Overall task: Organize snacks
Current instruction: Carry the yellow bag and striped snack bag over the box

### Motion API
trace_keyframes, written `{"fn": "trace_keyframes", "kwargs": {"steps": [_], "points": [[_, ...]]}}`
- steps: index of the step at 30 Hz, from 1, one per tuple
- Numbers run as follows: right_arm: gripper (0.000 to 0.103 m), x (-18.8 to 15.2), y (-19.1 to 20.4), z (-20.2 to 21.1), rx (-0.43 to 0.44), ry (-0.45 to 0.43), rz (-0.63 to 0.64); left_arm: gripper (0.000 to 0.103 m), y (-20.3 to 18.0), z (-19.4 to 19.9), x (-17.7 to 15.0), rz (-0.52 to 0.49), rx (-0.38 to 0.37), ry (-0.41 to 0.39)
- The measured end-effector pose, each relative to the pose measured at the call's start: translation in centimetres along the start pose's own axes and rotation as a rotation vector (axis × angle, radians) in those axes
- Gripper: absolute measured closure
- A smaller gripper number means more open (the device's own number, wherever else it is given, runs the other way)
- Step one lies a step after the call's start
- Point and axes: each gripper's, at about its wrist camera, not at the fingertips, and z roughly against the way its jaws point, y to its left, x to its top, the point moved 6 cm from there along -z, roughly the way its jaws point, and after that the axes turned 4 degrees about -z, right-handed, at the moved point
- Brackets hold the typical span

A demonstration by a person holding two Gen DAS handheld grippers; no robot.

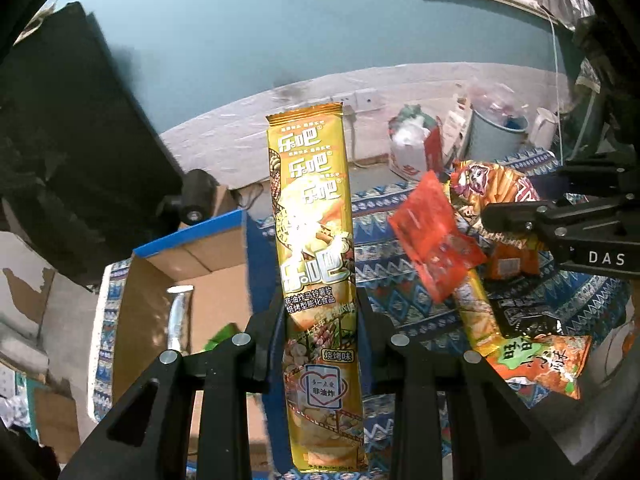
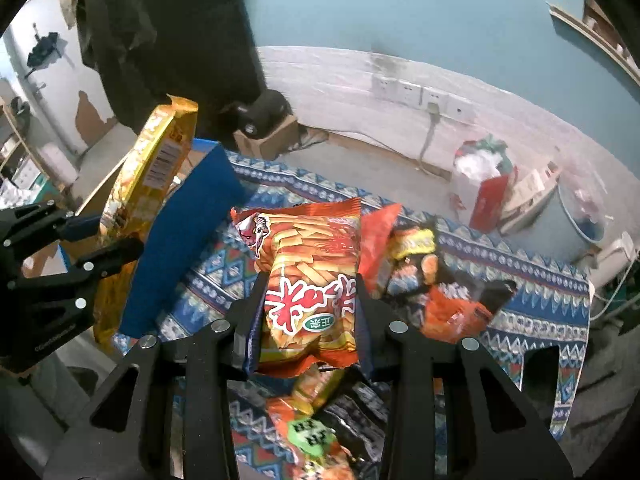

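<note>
Cardboard box [image 1: 168, 280]: open, brown corrugated walls with a blue-edged flap, at the left end of the surface; a crinkled silver foil packet [image 1: 178, 316] stands inside it.
Left tool [image 1: 320, 312]: black jaws nearly closed, pinching the long yellow chip sleeve [image 1: 316, 240] low on its length.
Long yellow chip sleeve: glossy, narrow, flat-sealed with a serrated top edge, held upright in the air just beside the box's blue flap.
Surface [image 1: 380, 256]: draped in a woven cloth of blue, white and red geometric bands.
Snack pile [image 1: 500, 280]: loose crinkly bags, red, orange and black, heaped on the cloth to the right.
Right tool [image 2: 310, 316]: jaws narrowed onto the orange snack bag [image 2: 312, 272], gripping its lower half.
Orange snack bag: puffy, shiny pillow pack printed with fry-like sticks, lifted above the pile.
</note>
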Motion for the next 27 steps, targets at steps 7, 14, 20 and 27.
{"fn": "trace_keyframes", "kwargs": {"steps": [7,14,20,27], "points": [[0.067,1.7,2.9,-1.1,0.037,0.001,0.031,0.072,3.6,0.2,-1.0,0.046,0.041,-0.001],[0.067,3.2,6.1,-2.9,0.068,0.011,0.056,0.072,7.6,-0.3,-2.6,0.101,0.080,0.019],[0.067,4.4,9.3,-4.8,0.095,0.029,0.084,0.072,10.6,-1.6,-4.4,0.157,0.102,0.051],[0.067,5.3,12.7,-6.6,0.124,0.049,0.115,0.072,13.3,-3.3,-6.7,0.208,0.117,0.097]]}}
